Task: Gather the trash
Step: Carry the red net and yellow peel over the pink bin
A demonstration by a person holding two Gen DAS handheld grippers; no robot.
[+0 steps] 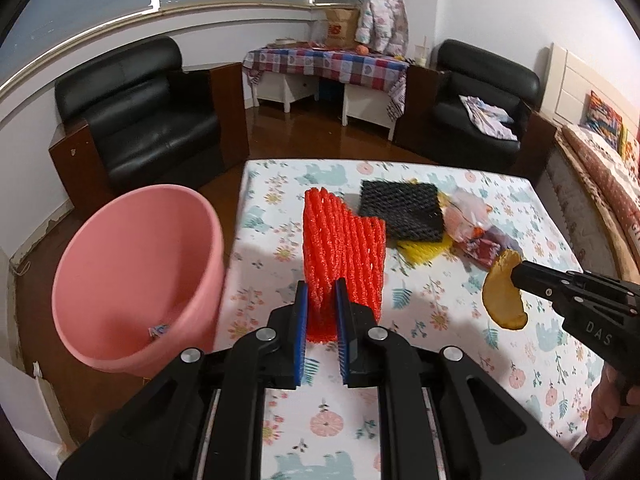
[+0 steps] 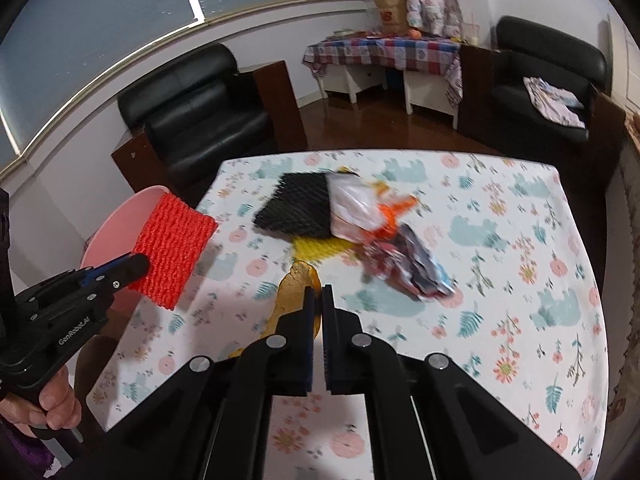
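Note:
My left gripper (image 1: 322, 286) is shut on a red foam fruit net (image 1: 342, 258) and holds it above the table; it also shows in the right wrist view (image 2: 172, 250), over the table's left edge. My right gripper (image 2: 319, 290) is shut on a curved orange-brown peel (image 2: 298, 280), also seen in the left wrist view (image 1: 502, 294). A pink bucket (image 1: 132, 276) stands beside the table on the left. On the table lie a black foam net (image 1: 402, 210), a yellow net (image 1: 424, 248), a clear plastic bag (image 1: 466, 216) and a crumpled wrapper (image 1: 486, 250).
The table has a floral cloth (image 1: 440, 360). Two black armchairs (image 1: 144, 120) (image 1: 480, 108) stand on the brown floor behind it. A checkered side table (image 1: 324, 64) is against the far wall. A bed (image 1: 600, 168) runs along the right.

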